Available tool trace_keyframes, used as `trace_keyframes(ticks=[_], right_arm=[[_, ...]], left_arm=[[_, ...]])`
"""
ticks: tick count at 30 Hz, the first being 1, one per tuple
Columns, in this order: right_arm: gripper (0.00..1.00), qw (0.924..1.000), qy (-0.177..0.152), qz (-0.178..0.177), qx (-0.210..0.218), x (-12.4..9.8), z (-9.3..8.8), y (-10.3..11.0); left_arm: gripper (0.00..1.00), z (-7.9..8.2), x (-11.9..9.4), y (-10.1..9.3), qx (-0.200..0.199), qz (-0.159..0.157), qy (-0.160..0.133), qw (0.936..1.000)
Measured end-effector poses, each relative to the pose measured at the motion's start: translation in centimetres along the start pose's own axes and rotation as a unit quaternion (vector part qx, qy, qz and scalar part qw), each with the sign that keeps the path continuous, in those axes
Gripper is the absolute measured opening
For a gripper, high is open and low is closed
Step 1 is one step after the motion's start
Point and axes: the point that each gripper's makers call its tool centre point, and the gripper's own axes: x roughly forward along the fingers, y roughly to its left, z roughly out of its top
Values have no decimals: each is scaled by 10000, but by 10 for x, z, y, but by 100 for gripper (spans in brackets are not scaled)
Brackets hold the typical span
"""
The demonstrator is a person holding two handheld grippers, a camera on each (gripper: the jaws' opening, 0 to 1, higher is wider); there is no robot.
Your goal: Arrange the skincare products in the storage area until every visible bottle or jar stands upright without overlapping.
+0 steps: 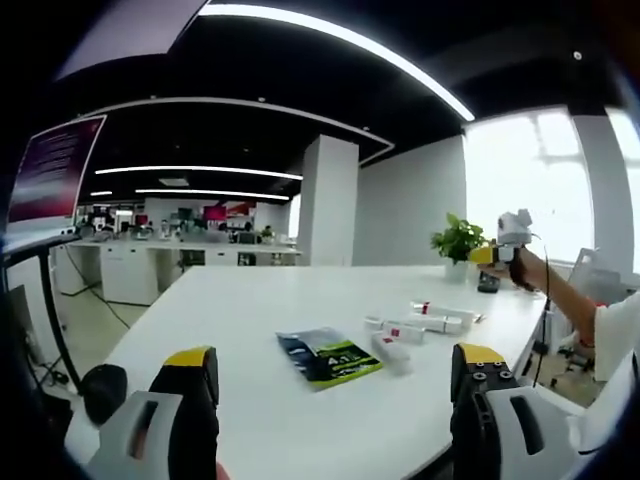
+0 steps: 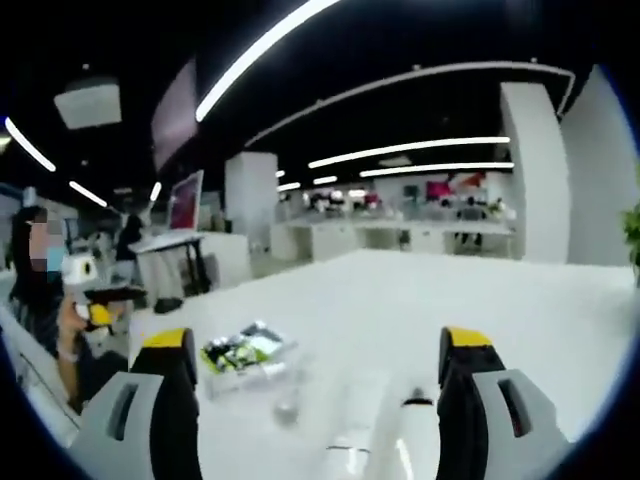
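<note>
Lying flat mid-table (image 1: 300, 300): white skincare tubes (image 1: 420, 322) beside a green sachet (image 1: 327, 356); probably light, smooth, slippery, best pinched across the middle. Sitting well ahead of left tongs (image 1: 335, 375), spread wide, empty. Showing blurred just beyond right tongs (image 2: 315, 365), likewise wide.

Left claw (image 1: 335, 385) with grey jaws, black pads, yellow tips, right claw (image 2: 315, 375) alike, white short sleeve (image 1: 618, 335)
</note>
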Motion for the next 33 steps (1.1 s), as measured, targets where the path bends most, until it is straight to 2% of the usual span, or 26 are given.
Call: trace_keyframes(ticks=[3,4,6,7,9,11,12,14,19,23,25,26,31,33], right_arm=[[100,9999,77,-21,146,9,-1,-7],[100,9991,94,-29,420,12,-1,-10],[100,9981,76,27,606,15,1,-11],[100,9973,-76,-129,720,19,7,-25],[100,9971,-181,-166,727,22,12,-30],[100,9949,-452,-289,853,24,20,-39],[100,9928,-636,-221,989,28,28,-45],[100,9924,-634,-193,1039,32,29,-49],[100,9945,-315,-98,996,47,18,-48],[100,9963,189,-274,798,59,-3,-57],[100,9964,351,-246,725,62,-8,-57],[100,9958,586,-350,615,65,-16,-62],[100,9949,750,-448,513,72,-22,-70],[100,9927,936,-442,615,73,-28,-72]], left_arm=[[99,-1,0,0,3,-5,20,10000],[99,-1,1,-1,5,-3,21,10000],[99,-1,1,-1,8,-7,28,10000],[99,-2,1,-2,12,-11,38,10000],[99,-2,2,-2,29,-17,50,10000],[99,-2,2,-3,34,-24,58,10000],[99,-2,2,-4,31,-37,52,10000],[99,-1,3,-4,30,-45,47,10000],[99,-3,4,-5,51,-81,84,9999],[99,-4,5,-7,45,-129,109,9998],[99,-3,5,-6,48,-123,95,9999],[99,-3,5,-6,49,-122,93,9999],[99,-1,4,-6,33,-120,42,9999],[100,-1,4,-7,38,-132,40,9999]])
